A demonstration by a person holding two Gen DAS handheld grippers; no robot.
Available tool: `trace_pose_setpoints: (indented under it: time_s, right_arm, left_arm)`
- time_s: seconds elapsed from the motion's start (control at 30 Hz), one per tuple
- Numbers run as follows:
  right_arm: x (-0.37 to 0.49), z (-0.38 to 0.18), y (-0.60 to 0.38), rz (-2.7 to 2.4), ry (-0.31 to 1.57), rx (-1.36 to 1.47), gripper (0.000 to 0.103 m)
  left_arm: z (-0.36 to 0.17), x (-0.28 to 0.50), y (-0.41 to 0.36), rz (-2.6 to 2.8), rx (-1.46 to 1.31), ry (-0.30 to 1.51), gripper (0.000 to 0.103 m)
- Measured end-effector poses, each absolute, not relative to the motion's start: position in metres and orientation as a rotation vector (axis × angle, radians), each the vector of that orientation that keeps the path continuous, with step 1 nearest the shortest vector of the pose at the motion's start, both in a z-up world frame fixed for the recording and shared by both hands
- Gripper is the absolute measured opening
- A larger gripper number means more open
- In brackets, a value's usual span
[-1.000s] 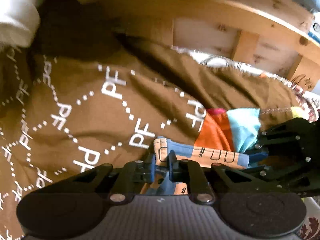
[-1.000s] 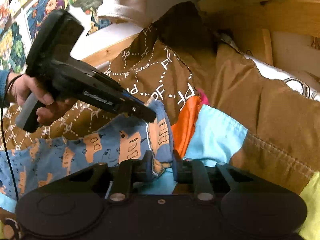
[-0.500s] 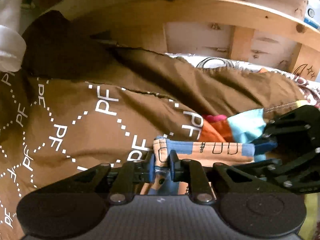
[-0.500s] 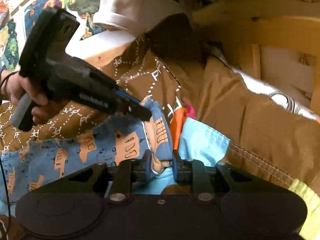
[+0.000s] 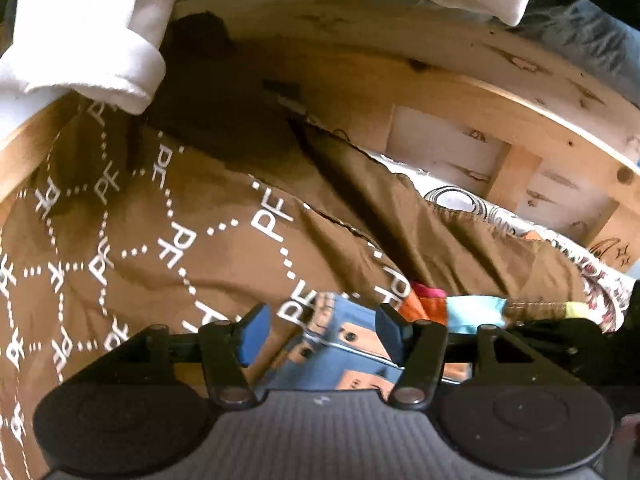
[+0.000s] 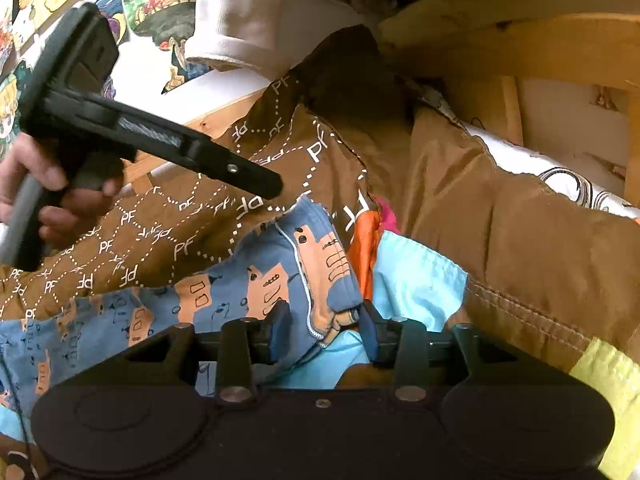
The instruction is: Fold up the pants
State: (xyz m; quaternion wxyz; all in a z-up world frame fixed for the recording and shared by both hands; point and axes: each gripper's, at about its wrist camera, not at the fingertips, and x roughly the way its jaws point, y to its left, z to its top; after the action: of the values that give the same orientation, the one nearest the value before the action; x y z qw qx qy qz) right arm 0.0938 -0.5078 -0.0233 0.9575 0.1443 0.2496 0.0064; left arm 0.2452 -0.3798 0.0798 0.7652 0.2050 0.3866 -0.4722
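Note:
The blue pants (image 6: 224,296) with orange patches lie on a brown blanket (image 6: 520,240) printed with white "PF" letters. My right gripper (image 6: 324,328) sits low at the folded end of the pants. Its jaws are opening, and the hem stands loose between the pads without being pressed. My left gripper (image 5: 322,320) hovers above the pants (image 5: 332,364). Its jaws are also opening and stand wide, with cloth below them and nothing gripped. In the right wrist view the left gripper (image 6: 276,186) is held by a hand (image 6: 48,184) just above the pants' far edge.
An orange, light-blue and yellow patchwork cloth (image 6: 416,280) lies right beside the pants. A wooden frame (image 5: 440,92) rises behind the blanket (image 5: 200,240). White cloth (image 5: 80,40) hangs over it at upper left. The right gripper's black body (image 5: 560,344) sits at the right.
Both grippers have let go of the pants' hem as their jaws spread apart. The left gripper has lifted clear and rolled. The right one has stayed in place.

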Motion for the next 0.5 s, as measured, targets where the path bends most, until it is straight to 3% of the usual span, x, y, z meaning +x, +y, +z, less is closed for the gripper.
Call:
trace_pose_setpoints:
  time_s: [0.07, 0.5]
  right_arm:
    - [0.092, -0.023, -0.507, -0.016, 0.495, 0.286, 0.023]
    - [0.081, -0.018, -0.431, -0.033, 0.342, -0.274, 0.022]
  left_arm:
    - [0.082, 0.242, -0.381, -1.02, 0.415, 0.875, 0.064]
    - [0.075, 0.247, -0.396, -0.905, 0.216, 1.182, 0.064]
